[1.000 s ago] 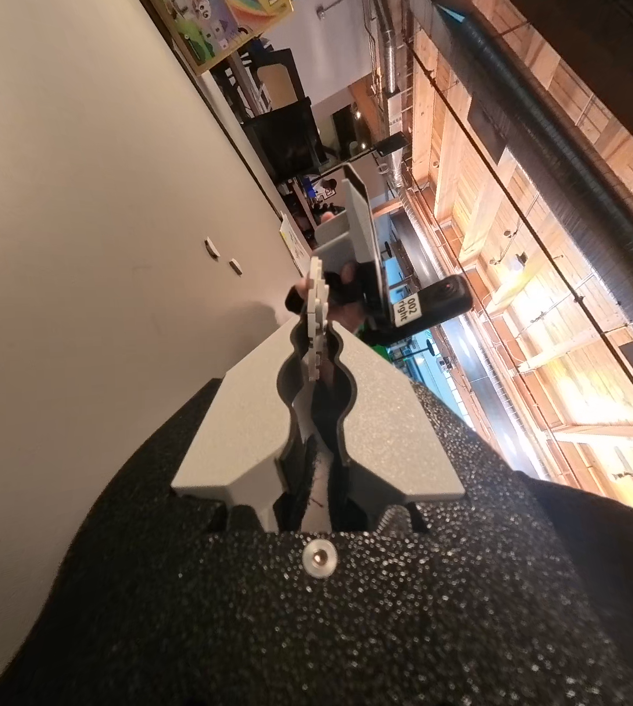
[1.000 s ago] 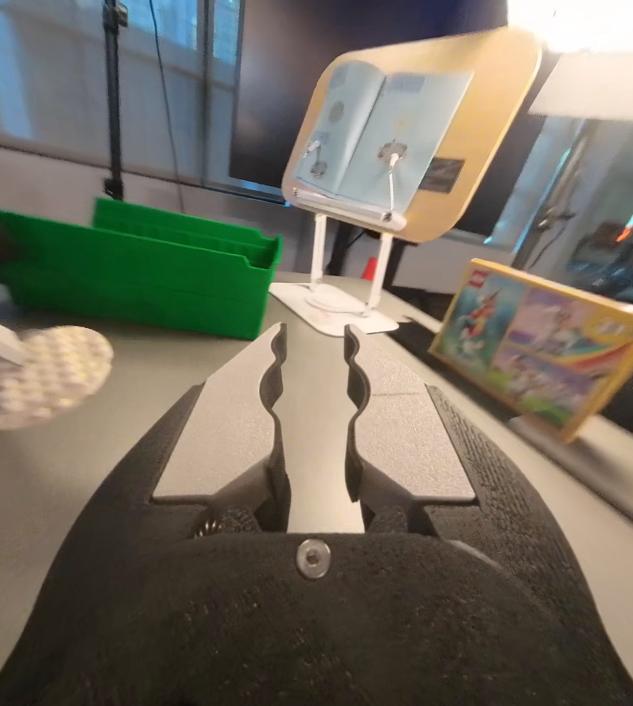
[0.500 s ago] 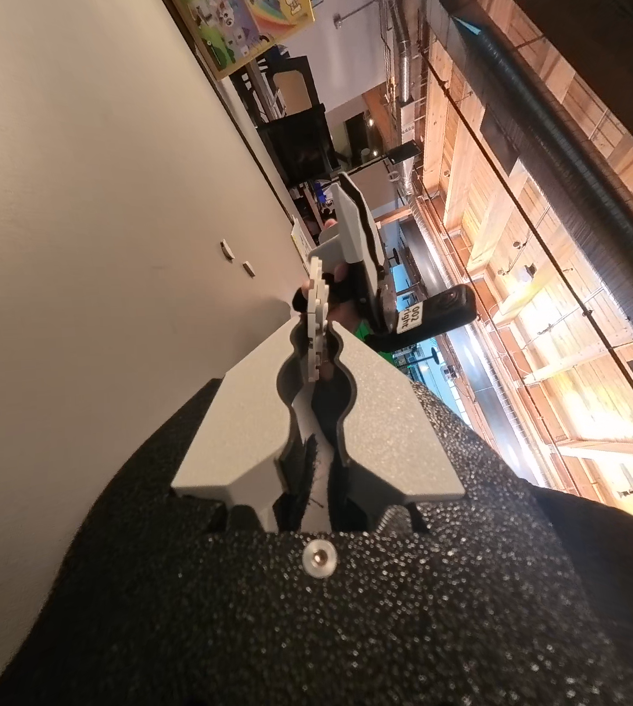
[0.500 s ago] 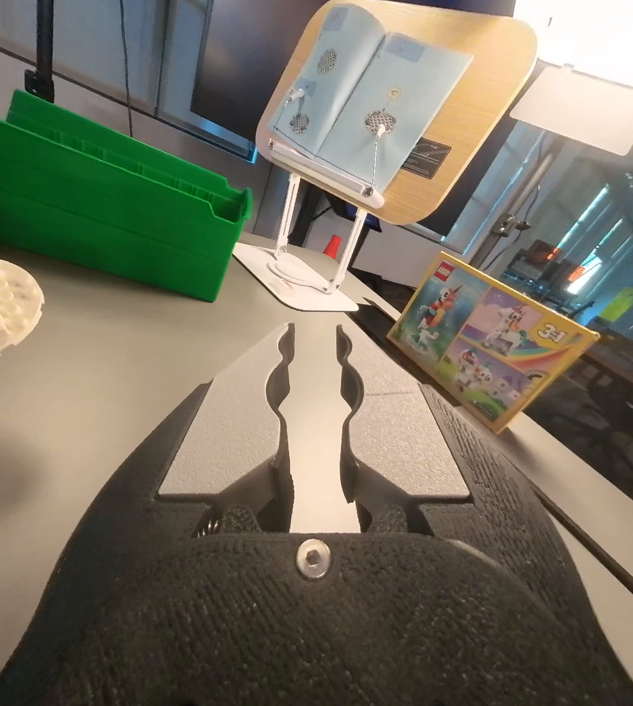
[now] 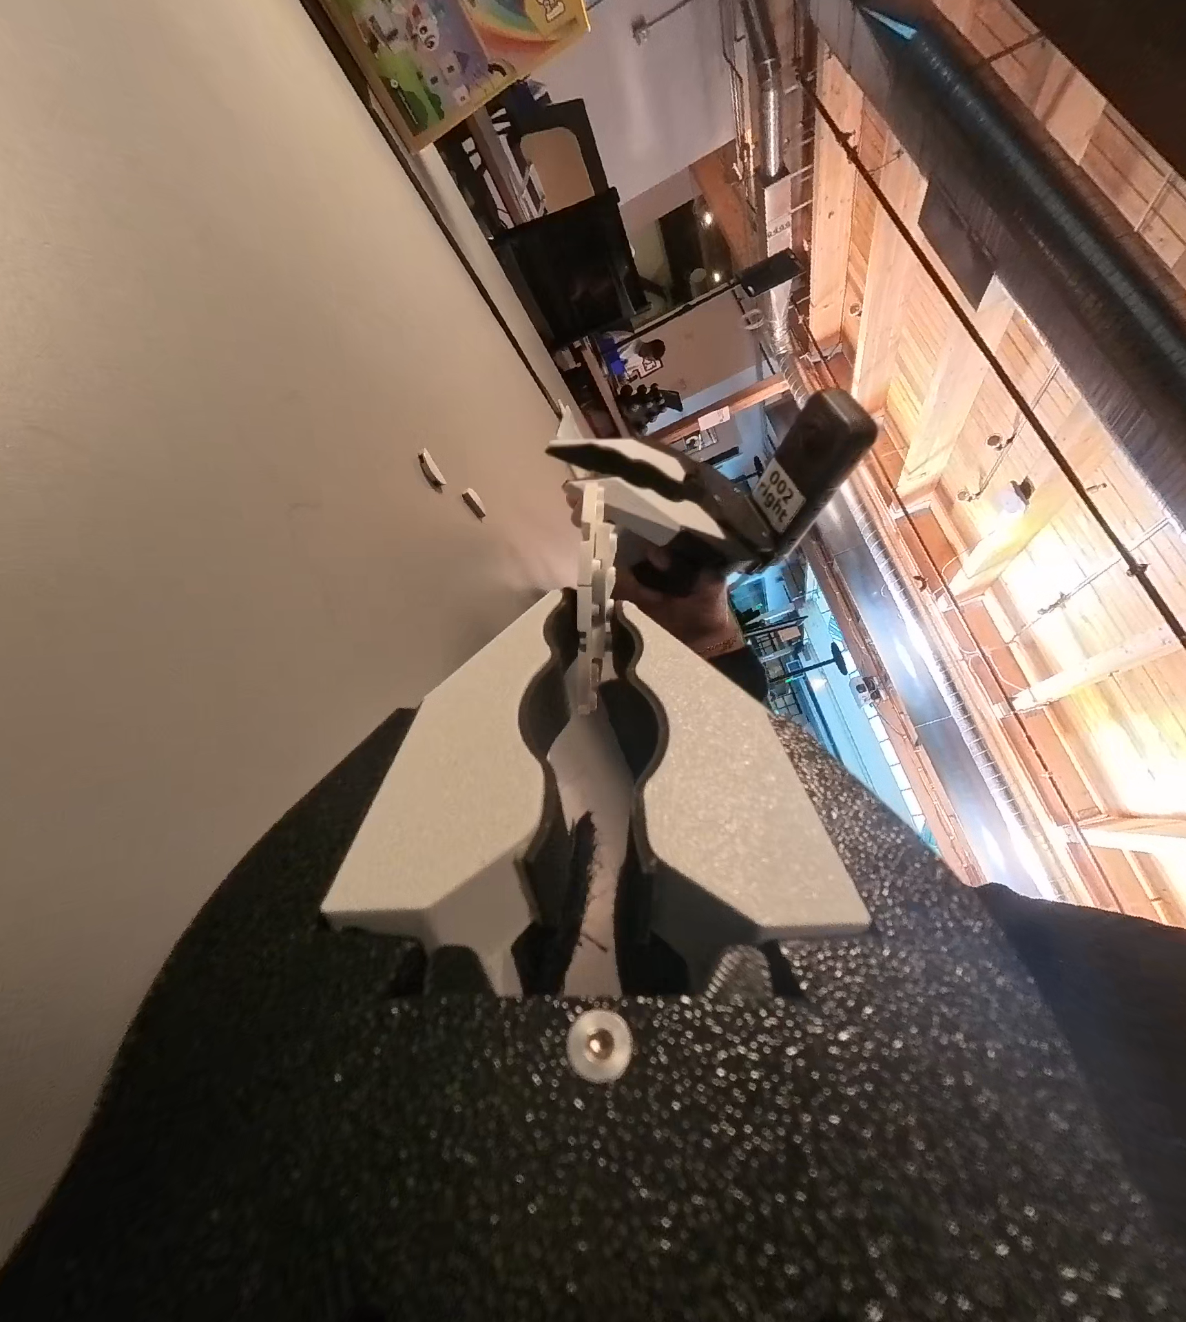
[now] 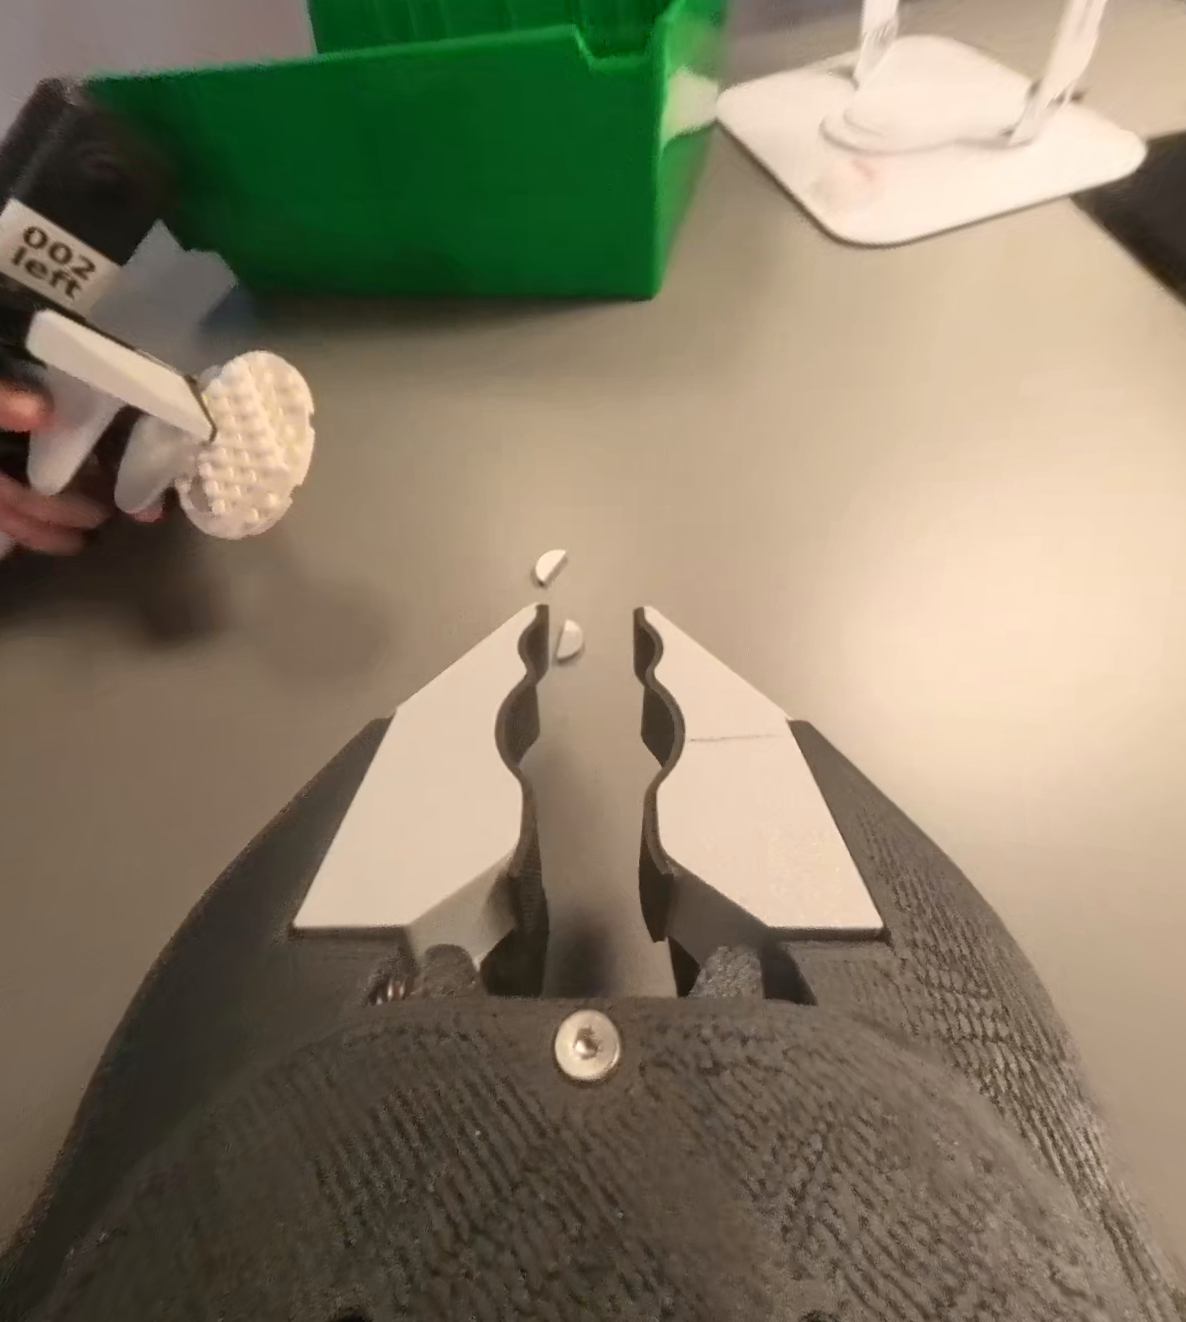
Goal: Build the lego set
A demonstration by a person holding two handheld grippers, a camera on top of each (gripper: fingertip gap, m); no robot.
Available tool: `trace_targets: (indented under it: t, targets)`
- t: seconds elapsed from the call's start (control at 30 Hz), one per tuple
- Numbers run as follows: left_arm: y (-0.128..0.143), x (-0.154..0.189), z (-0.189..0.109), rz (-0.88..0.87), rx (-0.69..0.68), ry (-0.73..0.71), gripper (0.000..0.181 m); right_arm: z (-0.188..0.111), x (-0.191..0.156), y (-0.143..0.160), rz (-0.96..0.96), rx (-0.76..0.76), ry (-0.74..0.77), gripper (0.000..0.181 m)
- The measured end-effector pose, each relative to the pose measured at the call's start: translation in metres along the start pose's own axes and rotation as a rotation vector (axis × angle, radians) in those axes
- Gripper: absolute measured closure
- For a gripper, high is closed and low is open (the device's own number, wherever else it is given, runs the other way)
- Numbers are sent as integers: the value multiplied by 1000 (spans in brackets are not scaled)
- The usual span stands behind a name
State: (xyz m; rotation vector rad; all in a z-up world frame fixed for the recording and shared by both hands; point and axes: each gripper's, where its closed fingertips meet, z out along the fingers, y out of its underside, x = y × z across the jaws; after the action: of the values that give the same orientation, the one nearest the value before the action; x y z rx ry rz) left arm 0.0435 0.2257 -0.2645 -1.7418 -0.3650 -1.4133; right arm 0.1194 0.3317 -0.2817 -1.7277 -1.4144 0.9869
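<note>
My left gripper (image 5: 590, 602) is shut on a white round studded plate (image 5: 594, 572), held edge-on above the grey table. In the right wrist view the same plate (image 6: 254, 443) shows at the left, in the left gripper (image 6: 189, 429), with a hand behind it. My right gripper (image 6: 590, 614) is open and empty, pointing down at the table. Two small white half-round pieces lie there: one (image 6: 569, 639) between its fingertips near the left finger, the other (image 6: 549, 565) just beyond. They also show in the left wrist view (image 5: 430, 468), with the right gripper (image 5: 619, 486) near them.
A green bin (image 6: 433, 164) stands at the back of the table. The white base of a booklet stand (image 6: 933, 157) is at the back right. A colourful set box (image 5: 461, 57) stands at the table's far edge in the left wrist view. Some 15 cm of space lies between my two pairs of fingers.
My right gripper has tipped down toward the table and now points at the two small white pieces. My left gripper still holds the round plate.
</note>
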Motion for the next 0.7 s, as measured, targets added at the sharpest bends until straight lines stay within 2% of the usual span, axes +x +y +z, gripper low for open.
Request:
trace_targets:
  t: [0.23,0.4,0.53,0.7]
  targets:
    - [-1,0,-1,-2,4,3,176,11,-14,26,-38,-149,-69,156]
    - [-1,0,-1,-3,5,3,176,17,-17,27,-36,-154,-84,156]
    - [0,0,0,5,3,-1,176,26,-11,27,-51,-175,-24,165]
    - [0,0,0,2,4,-3,176,32,-9,28,-37,-195,12,166]
